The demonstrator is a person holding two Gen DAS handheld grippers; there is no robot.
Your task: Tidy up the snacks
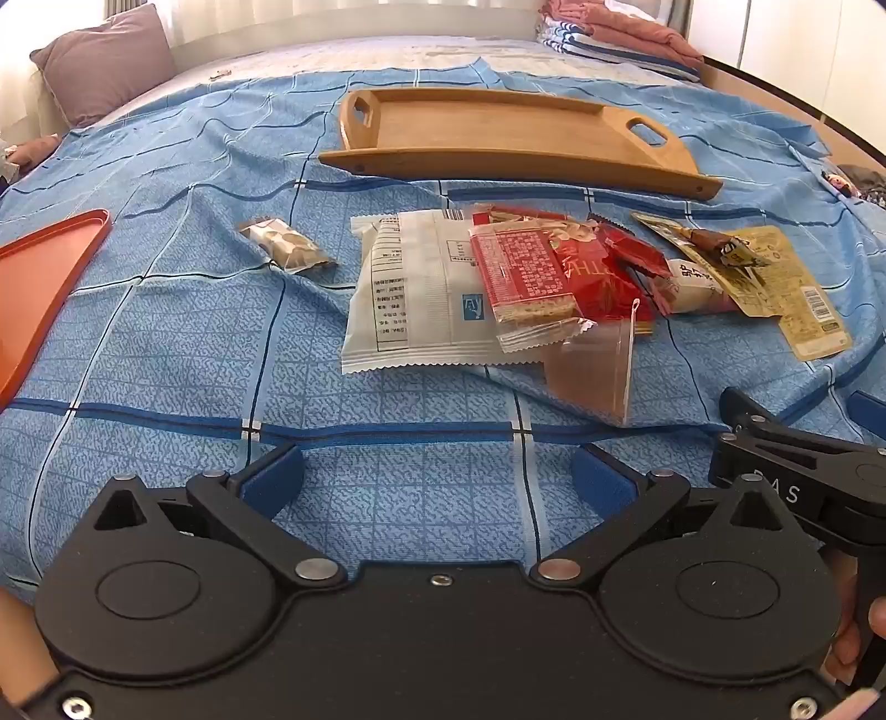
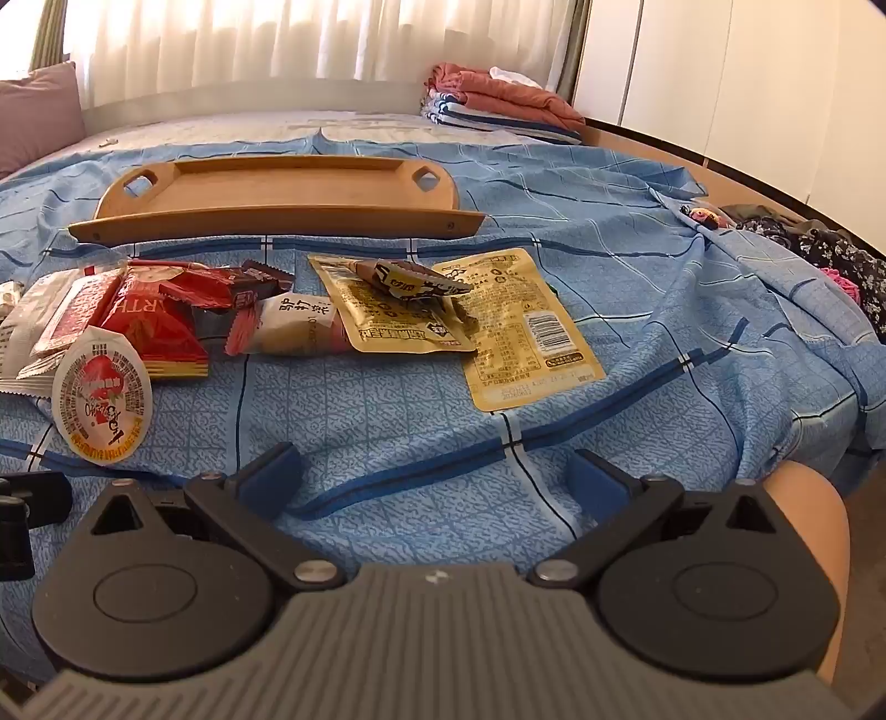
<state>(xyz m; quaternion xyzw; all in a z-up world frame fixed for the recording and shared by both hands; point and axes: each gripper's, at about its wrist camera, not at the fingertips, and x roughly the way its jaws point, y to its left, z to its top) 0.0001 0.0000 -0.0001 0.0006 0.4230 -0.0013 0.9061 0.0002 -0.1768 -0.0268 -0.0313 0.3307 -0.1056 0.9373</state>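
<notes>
Home bedroom. Bed (image 1: 166, 310) wearing blue checked sheet, taking up most of view. Purple pillow (image 1: 105, 61) leaning at headboard end. Folded clothes (image 2: 498, 105) sitting stacked at far edge. Sheer curtains (image 2: 310, 39) letting daylight in behind. White wardrobe doors (image 2: 720, 72) standing at right.

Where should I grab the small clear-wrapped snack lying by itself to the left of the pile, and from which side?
Probably across the middle of the small clear-wrapped snack, coming from above. It lies flat and slanted on the blue checked bedsheet, apart from the other packets, so turn the open jaws of the left gripper to span its narrow width rather than its length. The crimped ends look too thin to hold well.
</notes>
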